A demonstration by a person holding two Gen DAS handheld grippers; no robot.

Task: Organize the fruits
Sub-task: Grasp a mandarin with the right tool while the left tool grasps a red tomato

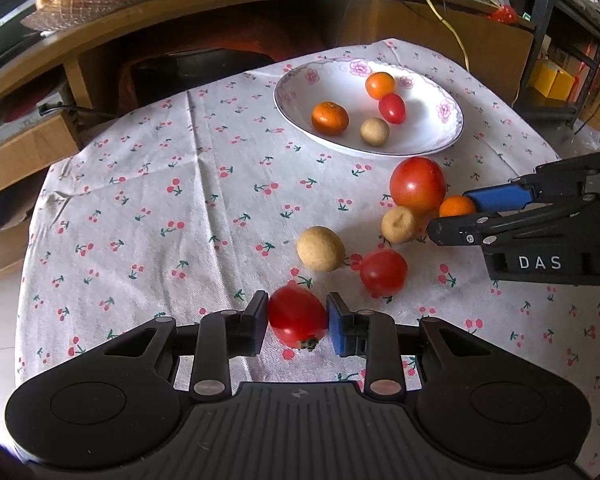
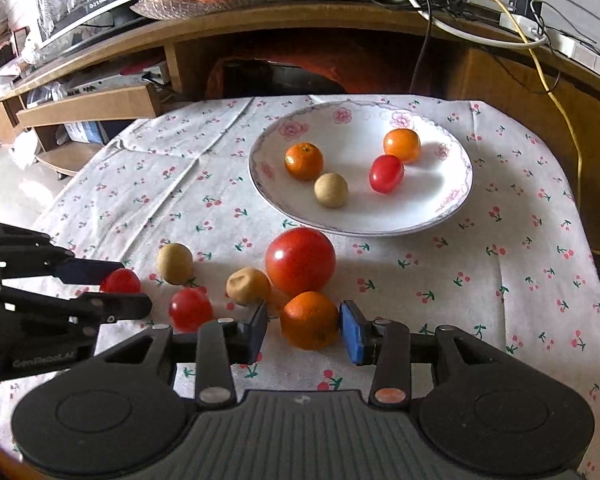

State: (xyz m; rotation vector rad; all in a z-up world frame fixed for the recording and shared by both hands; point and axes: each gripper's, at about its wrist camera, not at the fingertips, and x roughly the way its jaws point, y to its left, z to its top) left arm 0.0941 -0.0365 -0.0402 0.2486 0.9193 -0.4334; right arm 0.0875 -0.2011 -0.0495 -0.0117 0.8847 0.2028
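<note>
The left gripper is clamped on a small tomato just above the cloth, the right gripper brackets an orange, pads not visibly gripping, so squeezing may nudge the big tomato behind, short of the plate.

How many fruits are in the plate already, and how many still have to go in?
Four sit in the plate. The left gripper is shut on a small tomato; the right gripper brackets a small orange, grip unclear. Four more wait on the cloth, including the big tomato.
</note>
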